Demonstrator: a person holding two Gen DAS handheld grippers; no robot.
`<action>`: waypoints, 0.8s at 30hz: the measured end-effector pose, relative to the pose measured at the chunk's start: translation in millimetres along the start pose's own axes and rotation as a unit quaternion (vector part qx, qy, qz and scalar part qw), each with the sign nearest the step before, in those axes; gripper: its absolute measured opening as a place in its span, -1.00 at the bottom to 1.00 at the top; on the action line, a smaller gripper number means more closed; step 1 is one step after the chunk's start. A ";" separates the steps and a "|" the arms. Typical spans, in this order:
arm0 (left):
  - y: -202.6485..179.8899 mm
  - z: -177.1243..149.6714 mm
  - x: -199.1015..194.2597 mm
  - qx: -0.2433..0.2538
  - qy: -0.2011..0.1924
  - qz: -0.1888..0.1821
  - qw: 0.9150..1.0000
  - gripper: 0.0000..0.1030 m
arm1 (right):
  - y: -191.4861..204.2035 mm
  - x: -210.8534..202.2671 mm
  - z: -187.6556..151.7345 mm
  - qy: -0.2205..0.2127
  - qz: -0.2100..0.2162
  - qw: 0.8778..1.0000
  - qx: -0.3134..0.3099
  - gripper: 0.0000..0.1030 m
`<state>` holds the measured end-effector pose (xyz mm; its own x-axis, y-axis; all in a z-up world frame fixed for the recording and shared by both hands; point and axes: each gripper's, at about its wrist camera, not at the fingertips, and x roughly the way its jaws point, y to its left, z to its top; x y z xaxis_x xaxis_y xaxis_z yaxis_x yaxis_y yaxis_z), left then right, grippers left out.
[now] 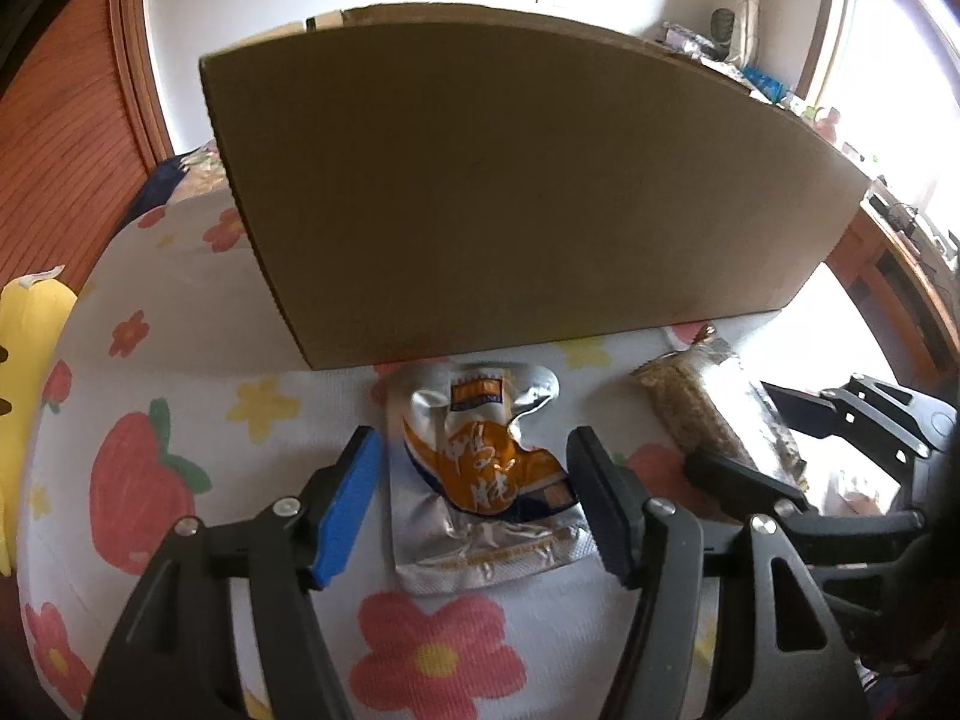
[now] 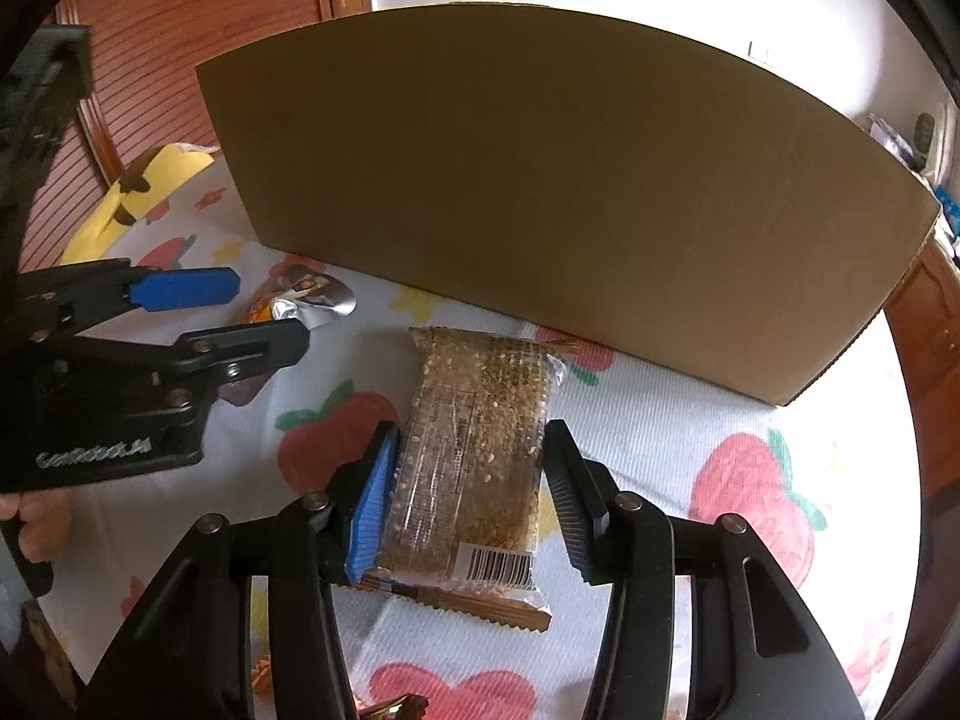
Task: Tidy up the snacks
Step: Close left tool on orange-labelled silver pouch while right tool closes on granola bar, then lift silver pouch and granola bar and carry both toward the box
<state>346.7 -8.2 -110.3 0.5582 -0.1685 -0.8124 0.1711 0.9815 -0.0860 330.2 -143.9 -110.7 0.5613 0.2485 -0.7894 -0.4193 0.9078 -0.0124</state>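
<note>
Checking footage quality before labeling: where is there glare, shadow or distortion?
Left wrist view: window blown out, cardboard box face shadowed and bowed by fisheye, silver pouch slightly soft. Right wrist view: box similarly curved, sesame bar wrapper glinting.

Left claw (image 1: 474, 495) held low and level, jaws spread wide, blue pad on one finger, black ribbed pad on the other. Right claw (image 2: 471, 507) alongside, just as low, jaws parted, pads close against what lies between. Bare fingers (image 2: 36, 525) gripping the left handle.
</note>
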 end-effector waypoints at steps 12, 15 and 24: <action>-6.7 -4.5 1.8 0.028 -0.005 0.021 0.999 0.10 | -1.1 -1.3 -1.9 -0.003 0.001 1.000 0.001 -0.04; -9.4 -11.8 -6.1 0.040 -0.011 0.020 0.999 0.04 | -0.9 -1.7 -1.7 -0.003 0.002 1.000 0.001 -0.04; -6.9 -27.9 -36.8 0.054 -0.017 0.014 0.998 -0.25 | -1.2 -1.4 -1.4 0.000 0.005 1.000 0.004 -0.04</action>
<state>302.3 -6.2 -95.9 0.5905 -0.1460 -0.7937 0.2408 0.9706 0.0006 328.9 -145.8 -110.4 0.5572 0.2579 -0.7893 -0.4197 0.9077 0.0003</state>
